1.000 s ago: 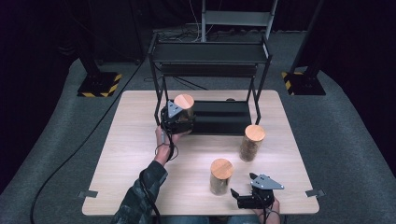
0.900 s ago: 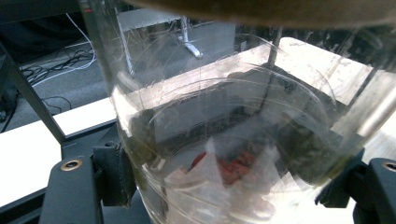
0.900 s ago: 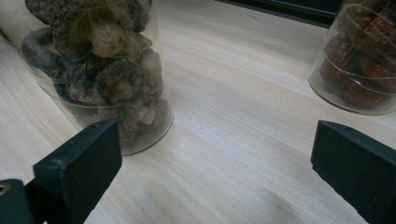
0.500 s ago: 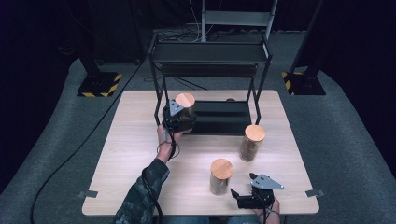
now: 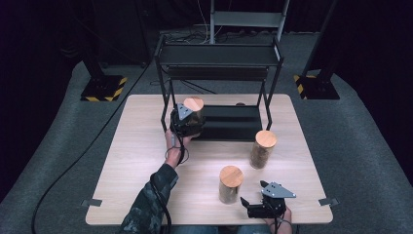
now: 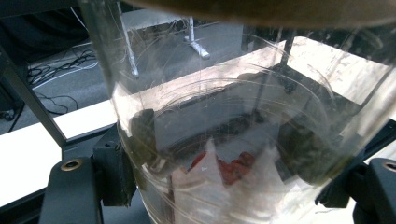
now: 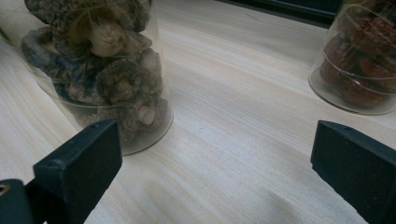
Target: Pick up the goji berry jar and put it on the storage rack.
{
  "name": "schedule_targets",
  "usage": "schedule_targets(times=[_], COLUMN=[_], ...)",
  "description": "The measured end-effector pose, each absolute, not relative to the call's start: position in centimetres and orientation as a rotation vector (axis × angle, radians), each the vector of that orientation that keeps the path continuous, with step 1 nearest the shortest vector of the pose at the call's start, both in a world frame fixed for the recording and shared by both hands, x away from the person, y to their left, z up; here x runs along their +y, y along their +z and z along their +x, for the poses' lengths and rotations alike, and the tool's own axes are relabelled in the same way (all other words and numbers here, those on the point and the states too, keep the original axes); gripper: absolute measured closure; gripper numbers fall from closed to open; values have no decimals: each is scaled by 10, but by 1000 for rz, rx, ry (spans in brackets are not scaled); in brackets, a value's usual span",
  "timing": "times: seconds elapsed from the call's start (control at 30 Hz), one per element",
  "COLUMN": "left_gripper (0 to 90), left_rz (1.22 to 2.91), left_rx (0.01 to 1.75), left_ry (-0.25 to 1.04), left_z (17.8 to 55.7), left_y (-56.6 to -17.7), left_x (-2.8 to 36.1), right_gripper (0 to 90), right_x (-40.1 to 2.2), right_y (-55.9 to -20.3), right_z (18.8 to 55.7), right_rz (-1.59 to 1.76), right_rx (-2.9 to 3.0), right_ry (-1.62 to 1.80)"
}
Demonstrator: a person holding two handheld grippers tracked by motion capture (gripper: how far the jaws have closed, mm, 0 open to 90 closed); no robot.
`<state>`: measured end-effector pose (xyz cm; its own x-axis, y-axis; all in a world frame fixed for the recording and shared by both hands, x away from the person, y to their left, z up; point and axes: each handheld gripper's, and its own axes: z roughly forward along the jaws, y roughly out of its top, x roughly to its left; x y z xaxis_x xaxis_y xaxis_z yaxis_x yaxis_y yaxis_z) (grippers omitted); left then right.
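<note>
My left gripper (image 5: 186, 120) is shut on a clear jar with a wooden lid (image 5: 194, 104), held up at the front left post of the black rack (image 5: 219, 54). In the left gripper view the jar's glass wall (image 6: 224, 116) sits between both jaws, with red and pale bits at its bottom. Two more wooden-lidded jars stand on the table: one with dried mushrooms (image 5: 230, 184) (image 7: 107, 70) and one with reddish-brown contents (image 5: 262, 149) (image 7: 364, 60). My right gripper (image 5: 247, 208) (image 7: 215, 144) rests open near the table's front edge, its jaws pointing towards the mushroom jar and apart from it.
The rack has a low black shelf (image 5: 229, 122) on the wooden table (image 5: 141, 161) and a higher shelf above it. A person's sleeve (image 5: 151, 200) reaches in from the front. Black stands with striped bases (image 5: 103, 90) sit on the floor behind.
</note>
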<state>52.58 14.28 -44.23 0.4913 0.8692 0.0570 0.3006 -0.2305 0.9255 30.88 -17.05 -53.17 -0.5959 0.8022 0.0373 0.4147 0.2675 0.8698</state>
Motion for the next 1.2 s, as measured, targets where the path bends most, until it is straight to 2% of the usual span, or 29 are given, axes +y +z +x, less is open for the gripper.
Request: schedule_targets(times=[1.2], left_gripper=[245], left_rz=[1771], left_rx=[1038], left_ry=[739], left_z=[543], left_y=[-463], left_x=[137], right_gripper=[11], right_x=[-171], right_y=[-532], right_z=[309], right_rz=[1098], right_rx=[2132], right_ry=[1272])
